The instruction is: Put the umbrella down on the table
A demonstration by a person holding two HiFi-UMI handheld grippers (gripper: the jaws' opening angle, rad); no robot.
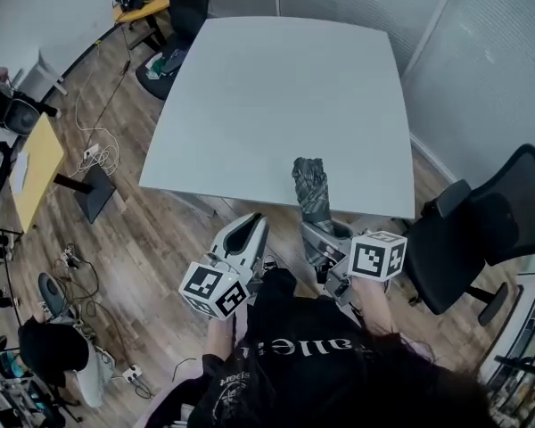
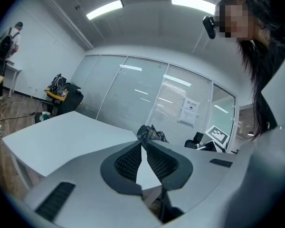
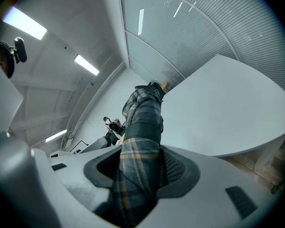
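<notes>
Right tongs [image 3: 141, 163] clamped on folded umbrella [image 1: 312, 190] | left tongs [image 2: 143, 145] closed, empty, alongside | umbrella's long axis runs ahead from my right tongs, far end over worktop's [image 1: 267, 87] near edge, not yet down

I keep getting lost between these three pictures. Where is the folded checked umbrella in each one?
Head view: the umbrella is low in the centre, over the table's near edge, and sticks out of the right claw.
Left gripper view: the umbrella is at the centre, peeking over the left claw.
Right gripper view: the umbrella runs up from the bottom centre, clamped.
Shared landmark: the white table.
</notes>
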